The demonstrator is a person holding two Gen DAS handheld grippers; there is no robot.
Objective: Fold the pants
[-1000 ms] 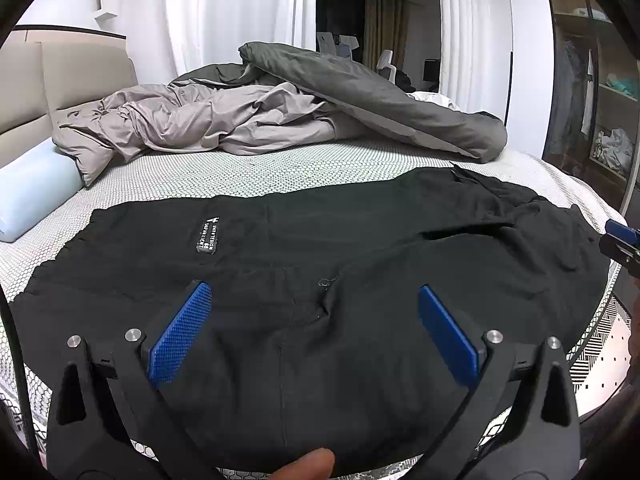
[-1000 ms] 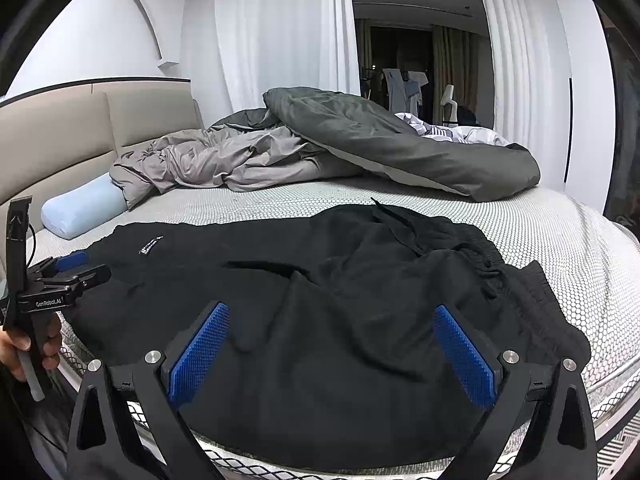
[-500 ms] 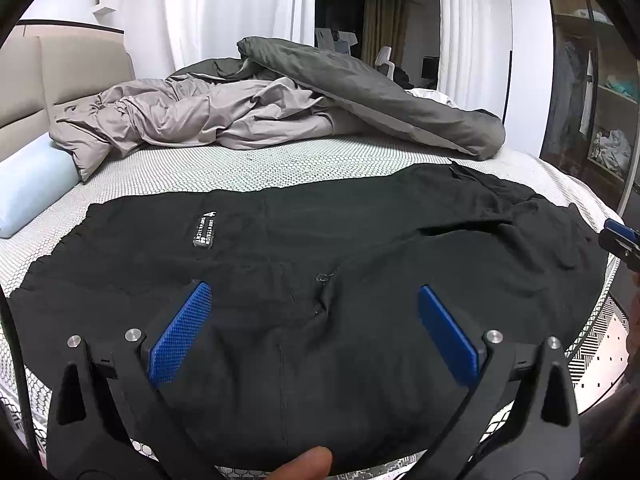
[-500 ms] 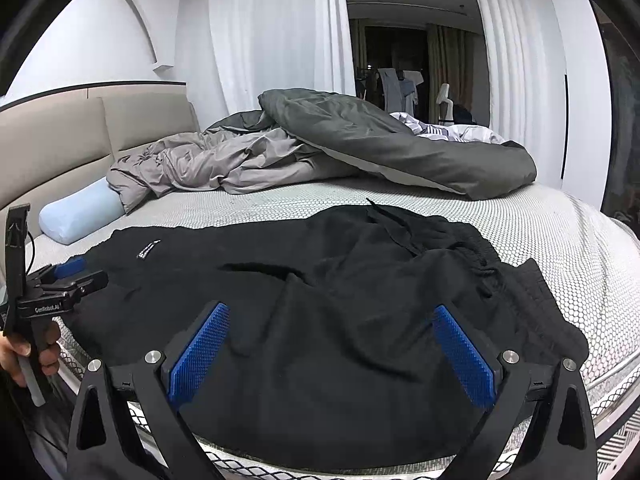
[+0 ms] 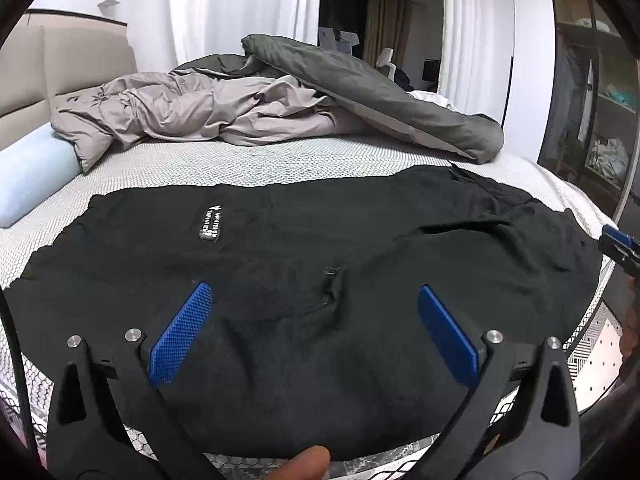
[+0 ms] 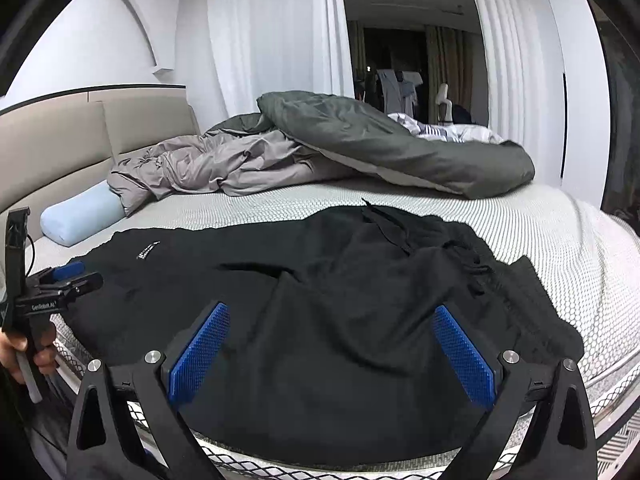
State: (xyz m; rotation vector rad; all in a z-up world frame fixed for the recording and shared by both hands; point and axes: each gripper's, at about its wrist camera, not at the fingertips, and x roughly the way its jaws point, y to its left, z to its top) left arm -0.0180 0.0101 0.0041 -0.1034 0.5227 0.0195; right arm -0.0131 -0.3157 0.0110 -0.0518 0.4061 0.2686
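Observation:
Black pants (image 5: pixel 304 264) lie spread flat across the near part of the bed, with a small white label (image 5: pixel 211 227) on the left part. In the right wrist view the pants (image 6: pixel 328 300) show a bunched waistband with drawstring (image 6: pixel 472 268) at the right. My left gripper (image 5: pixel 314 312) is open and empty, low over the pants' near edge. My right gripper (image 6: pixel 332 332) is open and empty over the pants' near right part. The left gripper also shows in the right wrist view (image 6: pixel 68 276), and the right gripper's tip shows in the left wrist view (image 5: pixel 620 242).
A grey duvet (image 5: pixel 248 108) is heaped at the far side of the bed. A light blue pillow (image 5: pixel 28 176) lies at the left by the beige headboard (image 6: pixel 80 132). The white patterned mattress (image 5: pixel 224 164) shows beyond the pants. A wardrobe (image 5: pixel 592 100) stands at the right.
Both grippers have shifted only slightly over the pants. Both stay open and the pants have not moved.

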